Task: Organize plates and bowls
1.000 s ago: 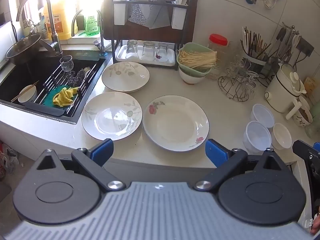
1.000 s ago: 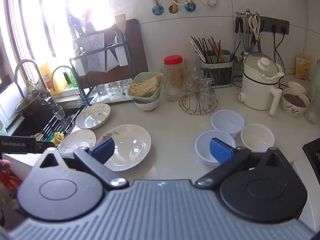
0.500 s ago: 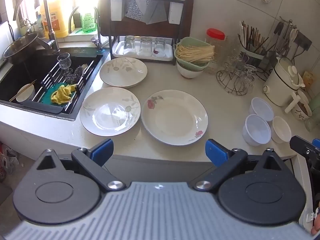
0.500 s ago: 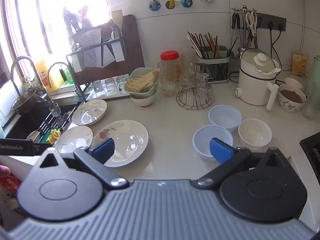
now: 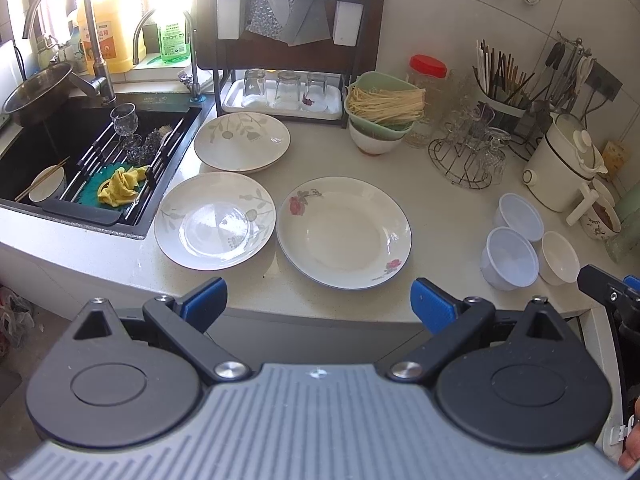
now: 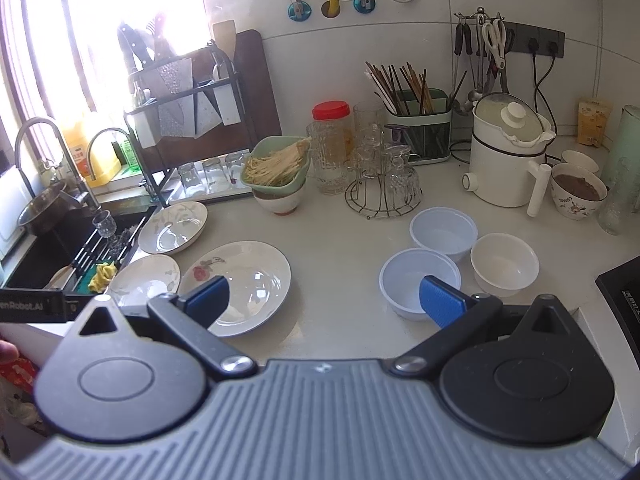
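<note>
Three plates lie on the white counter: a rose-patterned plate (image 5: 344,232) (image 6: 240,284) in the middle, a leaf-patterned plate (image 5: 216,220) (image 6: 144,280) to its left, and another leaf-patterned plate (image 5: 242,141) (image 6: 173,224) behind. Three small bowls stand in a group at the right: two translucent plastic bowls (image 5: 509,258) (image 6: 418,280) (image 6: 443,232) and a white bowl (image 5: 559,257) (image 6: 505,264). My left gripper (image 5: 320,304) is open and empty, above the counter's front edge. My right gripper (image 6: 324,300) is open and empty, short of the bowls.
A black sink (image 5: 60,152) with a rack, cloth and glass lies at the left. A dish rack (image 5: 288,92), a noodle bowl stack (image 5: 380,120), a wire glass stand (image 5: 468,156), a chopstick holder (image 6: 416,120) and a white kettle (image 6: 508,160) line the back. A stove edge (image 6: 624,292) is at the right.
Both grippers have drifted a little back and up from the counter; the plates and bowls look slightly farther away. Nothing on the counter has moved.
</note>
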### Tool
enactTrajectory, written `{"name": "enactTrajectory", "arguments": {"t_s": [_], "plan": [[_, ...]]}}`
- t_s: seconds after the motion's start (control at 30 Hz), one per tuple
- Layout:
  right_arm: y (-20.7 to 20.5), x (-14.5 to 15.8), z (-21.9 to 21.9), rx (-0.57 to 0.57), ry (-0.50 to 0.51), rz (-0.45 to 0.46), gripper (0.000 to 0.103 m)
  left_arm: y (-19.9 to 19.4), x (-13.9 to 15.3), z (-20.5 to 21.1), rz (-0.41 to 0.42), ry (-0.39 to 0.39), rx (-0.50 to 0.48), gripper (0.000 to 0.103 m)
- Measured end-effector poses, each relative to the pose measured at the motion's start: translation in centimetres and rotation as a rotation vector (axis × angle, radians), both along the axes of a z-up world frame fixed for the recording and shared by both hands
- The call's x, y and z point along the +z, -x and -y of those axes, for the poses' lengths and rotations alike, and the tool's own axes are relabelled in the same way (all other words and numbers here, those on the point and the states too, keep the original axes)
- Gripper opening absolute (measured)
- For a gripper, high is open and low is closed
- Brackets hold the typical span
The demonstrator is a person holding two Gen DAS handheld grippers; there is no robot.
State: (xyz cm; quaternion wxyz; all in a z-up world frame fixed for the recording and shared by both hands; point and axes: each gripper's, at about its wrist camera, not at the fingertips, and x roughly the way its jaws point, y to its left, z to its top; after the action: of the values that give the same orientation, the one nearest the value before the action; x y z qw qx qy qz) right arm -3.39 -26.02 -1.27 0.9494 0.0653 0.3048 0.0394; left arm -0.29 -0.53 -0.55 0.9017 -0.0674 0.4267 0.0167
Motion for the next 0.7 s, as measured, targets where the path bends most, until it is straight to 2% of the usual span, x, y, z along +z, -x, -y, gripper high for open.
{"name": "enactTrajectory", "arguments": {"t_s": [0.7], "plan": [[-0.8, 0.1, 0.4, -0.042, 0.017, -0.024, 0.103, -1.5, -0.3, 1.2, 0.013, 0.009, -0.032, 0.100]]}}
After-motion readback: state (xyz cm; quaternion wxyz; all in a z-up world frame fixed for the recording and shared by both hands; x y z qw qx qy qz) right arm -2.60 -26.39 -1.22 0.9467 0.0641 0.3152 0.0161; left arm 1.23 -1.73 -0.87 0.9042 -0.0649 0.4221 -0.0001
